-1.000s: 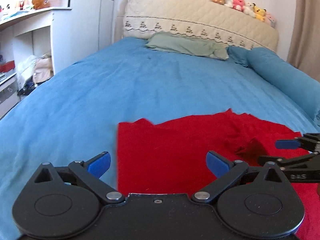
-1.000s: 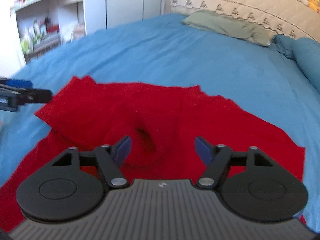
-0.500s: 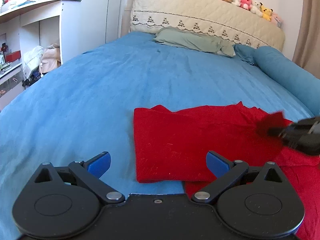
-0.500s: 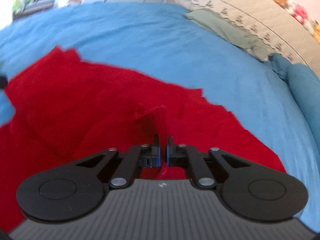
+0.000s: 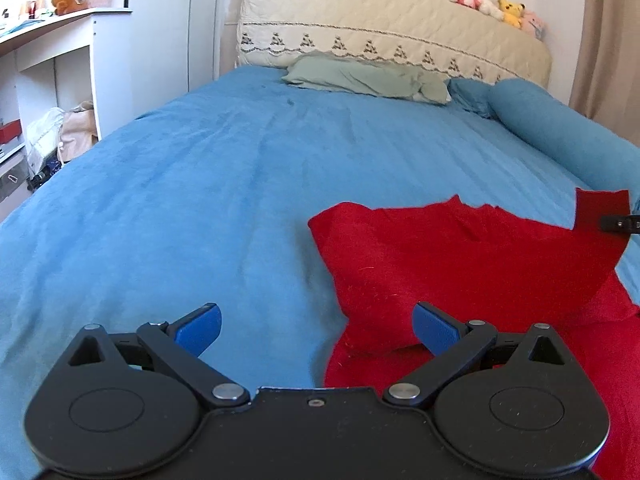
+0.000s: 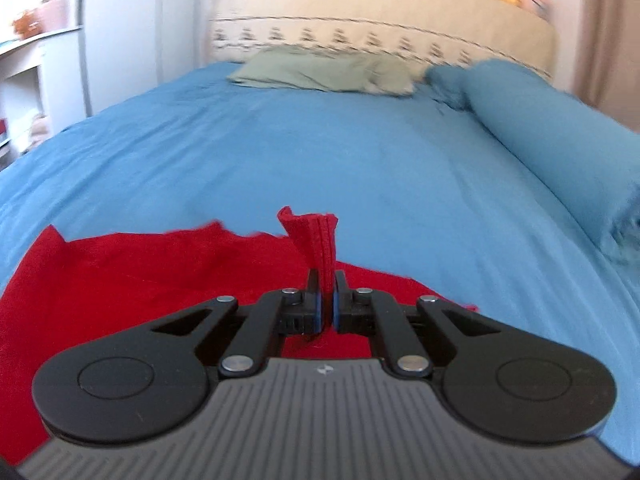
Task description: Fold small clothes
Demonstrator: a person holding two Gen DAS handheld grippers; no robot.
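Note:
A red garment (image 5: 460, 264) lies partly folded on the blue bed cover, at the right of the left wrist view. My left gripper (image 5: 316, 330) is open and empty, just above the cover at the garment's near left edge. My right gripper (image 6: 325, 304) is shut on a bunched edge of the red garment (image 6: 316, 240) and holds it lifted off the bed. Its tip shows at the right edge of the left wrist view (image 5: 622, 223), with a raised red flap above it.
The blue bed cover (image 5: 200, 184) spreads all around. A green pillow (image 5: 368, 76) and a blue bolster (image 5: 560, 132) lie near the quilted headboard (image 5: 392, 40). White shelves (image 5: 56, 80) stand to the left of the bed.
My right gripper shut on the garment's edge and lifted it up and to the right. My left gripper stayed open and drew back to the left of the garment.

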